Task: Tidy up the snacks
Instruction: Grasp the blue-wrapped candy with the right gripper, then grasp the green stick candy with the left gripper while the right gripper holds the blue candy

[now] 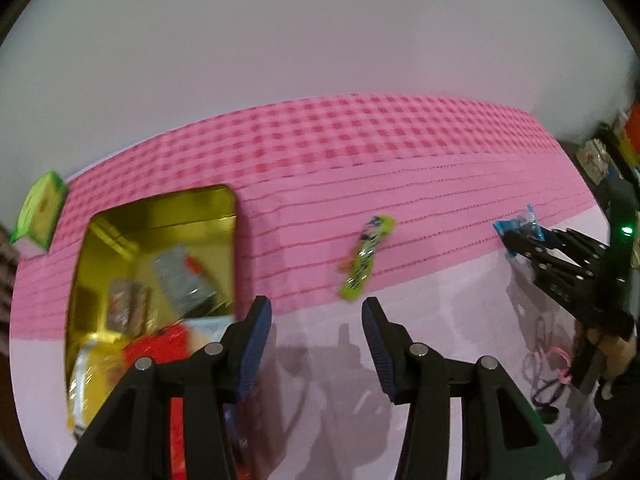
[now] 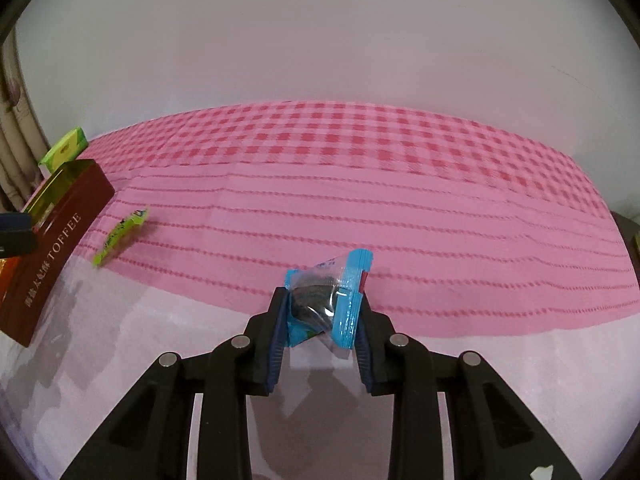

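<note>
1. Right claw [image 2: 322, 320] is gripping a blue snack packet [image 2: 328, 300], jaws pressing both sides, above the pink cloth's [image 2: 400, 208] near edge.
2. Left claw [image 1: 317, 344] is hanging part-open, empty, just right of the toffee tin [image 1: 160, 216].
3. Green snack stick [image 1: 366, 258] is lying on the cloth, right of the tin.

Blue cookie packet [image 2: 326, 300] – clear window, dark cookie showing – sitting crumpled between the right jaws, pads pressing both sides. Green candy stick [image 1: 366, 258] lying flat on the pink cloth just ahead of the left jaws. Gold-lined toffee tin [image 1: 160, 216] sitting open left of those jaws, holding several wrapped snacks.
</note>
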Motion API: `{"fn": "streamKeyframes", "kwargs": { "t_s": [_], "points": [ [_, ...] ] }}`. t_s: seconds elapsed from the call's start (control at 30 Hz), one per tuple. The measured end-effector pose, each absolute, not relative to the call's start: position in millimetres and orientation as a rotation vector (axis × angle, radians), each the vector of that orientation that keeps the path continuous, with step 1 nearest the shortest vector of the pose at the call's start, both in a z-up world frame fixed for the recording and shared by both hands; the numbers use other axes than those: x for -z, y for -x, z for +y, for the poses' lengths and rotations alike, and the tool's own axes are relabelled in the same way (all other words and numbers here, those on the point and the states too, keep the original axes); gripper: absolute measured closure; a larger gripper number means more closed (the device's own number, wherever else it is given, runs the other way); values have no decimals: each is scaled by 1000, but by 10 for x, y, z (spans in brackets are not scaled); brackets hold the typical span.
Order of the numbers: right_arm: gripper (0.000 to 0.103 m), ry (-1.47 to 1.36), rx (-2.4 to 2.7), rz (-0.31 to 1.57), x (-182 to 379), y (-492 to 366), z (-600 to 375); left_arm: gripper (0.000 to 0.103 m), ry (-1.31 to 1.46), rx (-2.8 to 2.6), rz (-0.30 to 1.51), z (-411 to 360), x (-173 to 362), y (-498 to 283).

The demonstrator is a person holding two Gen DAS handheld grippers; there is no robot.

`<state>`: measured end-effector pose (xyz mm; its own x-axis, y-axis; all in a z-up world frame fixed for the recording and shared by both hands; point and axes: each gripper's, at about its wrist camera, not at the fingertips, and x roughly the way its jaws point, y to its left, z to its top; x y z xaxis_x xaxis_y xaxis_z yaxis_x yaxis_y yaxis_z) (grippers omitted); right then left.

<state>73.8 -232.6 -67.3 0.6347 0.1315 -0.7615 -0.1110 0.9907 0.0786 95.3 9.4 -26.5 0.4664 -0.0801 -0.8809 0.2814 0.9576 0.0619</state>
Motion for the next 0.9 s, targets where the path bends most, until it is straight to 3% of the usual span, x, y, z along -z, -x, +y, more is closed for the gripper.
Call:
{"fn": "streamKeyframes", "kwargs": {
  "t_s": [0.53,0.63,0.77,0.9],
  "points": [
    [74,-18,-122,874,678,-698,-2362,55,-199,298,1169,-224,839,-1518],
    [74,-18,-122,874,678,-699,-2362,61,-224,290,1155,-264,856,-1536],
    [74,-17,-122,874,679,-699,-2362,77,-231,300,1146,-287,860,-1528],
    [74,-17,-122,874,678,-694,-2375,81,-250,291,1140,-371,862,-1507]
  ]
}}
